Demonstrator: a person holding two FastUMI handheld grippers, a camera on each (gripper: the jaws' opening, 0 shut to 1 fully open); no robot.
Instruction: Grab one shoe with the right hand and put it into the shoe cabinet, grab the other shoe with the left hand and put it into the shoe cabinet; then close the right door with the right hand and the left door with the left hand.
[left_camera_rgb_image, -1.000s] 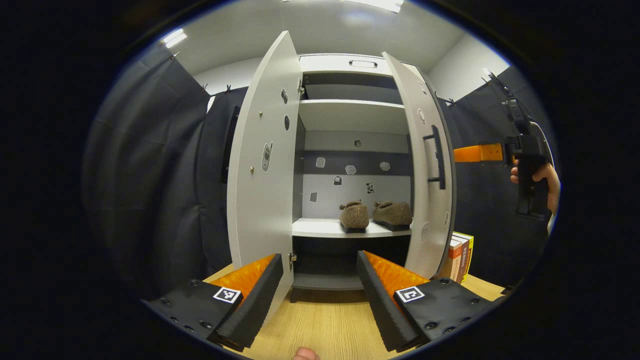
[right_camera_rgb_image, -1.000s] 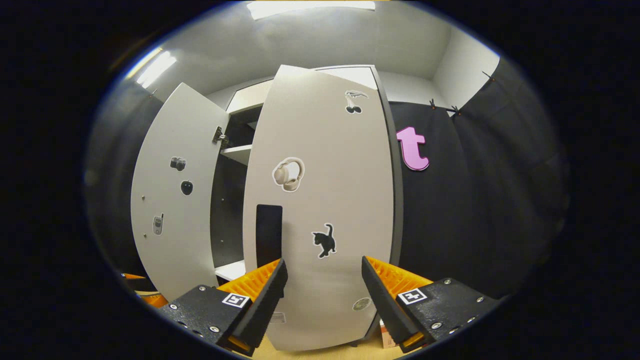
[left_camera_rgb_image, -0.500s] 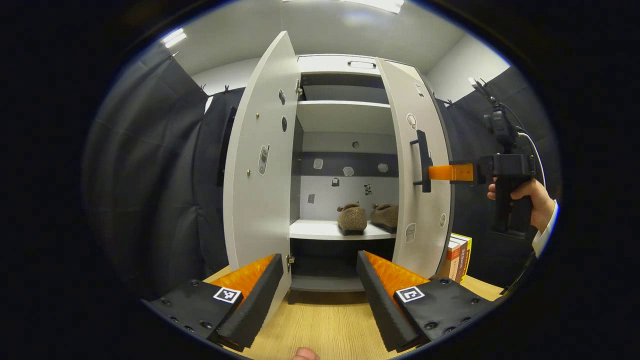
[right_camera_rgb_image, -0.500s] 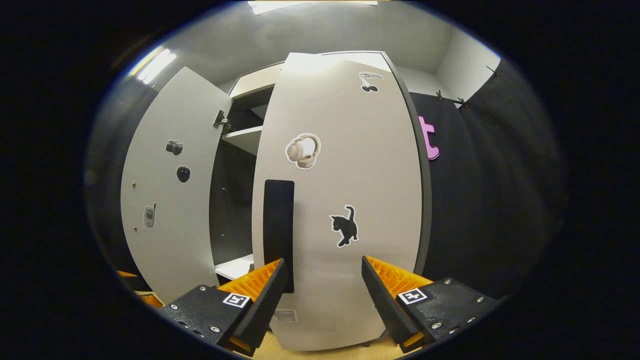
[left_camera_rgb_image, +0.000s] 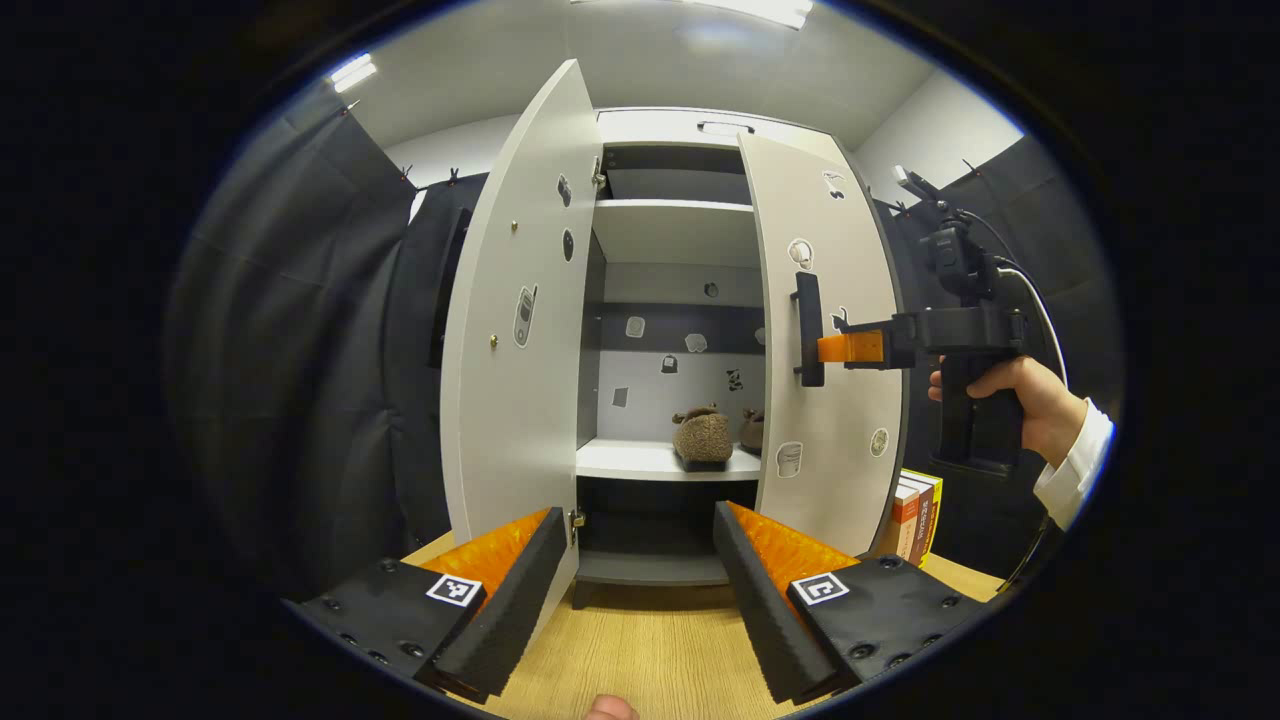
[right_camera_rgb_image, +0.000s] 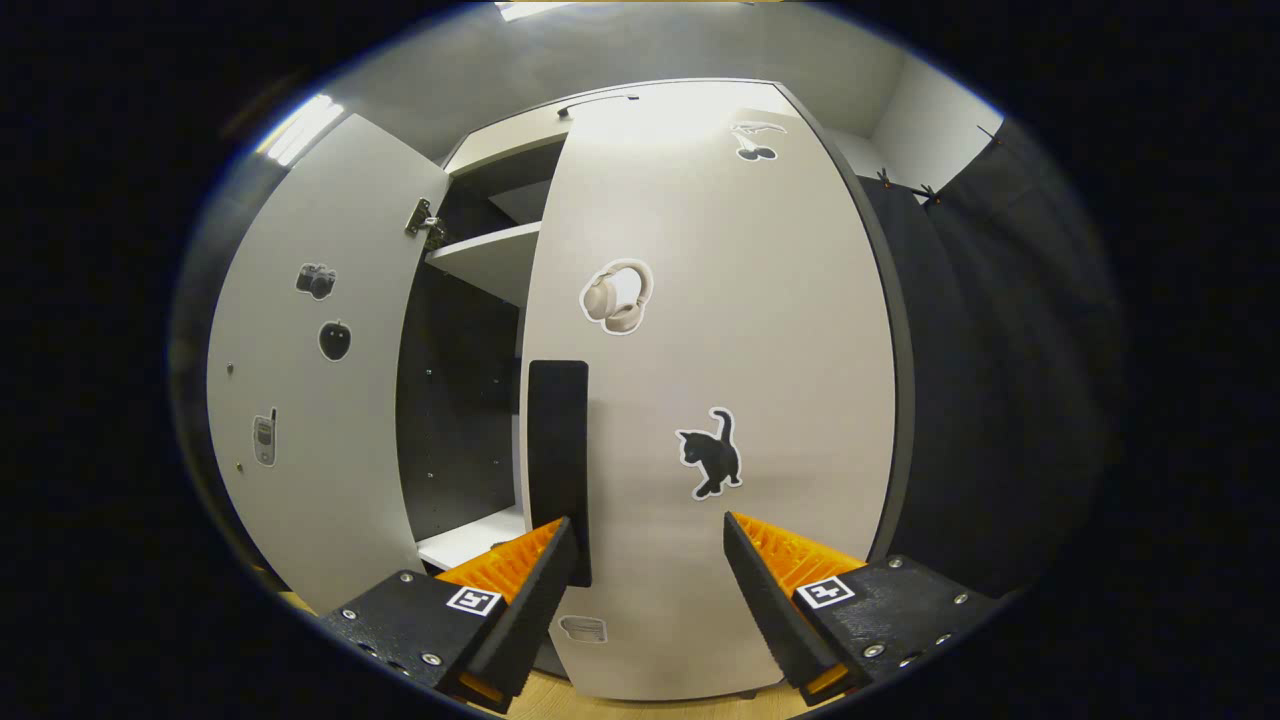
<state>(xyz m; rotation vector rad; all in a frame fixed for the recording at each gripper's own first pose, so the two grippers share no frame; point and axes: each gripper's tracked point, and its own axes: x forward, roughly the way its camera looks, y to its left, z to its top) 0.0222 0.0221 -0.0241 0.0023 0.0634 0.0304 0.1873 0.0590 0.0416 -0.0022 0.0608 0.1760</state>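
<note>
Wooden table, white shoe cabinet, dark curtains

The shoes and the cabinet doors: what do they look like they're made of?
The shoes look like a fuzzy brown fabric, fleece or boucle, judging by the nubby matte surface. The right door and left door look like matte pale laminated board: flat, even, with dark edges. The door handle is matte black, material unclear.

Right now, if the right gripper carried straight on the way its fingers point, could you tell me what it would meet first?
Most likely the pale grey right cabinet door, near its black vertical handle. The right gripper is open and faces the door's outer face squarely; whether the fingers already touch it is unclear.
</note>
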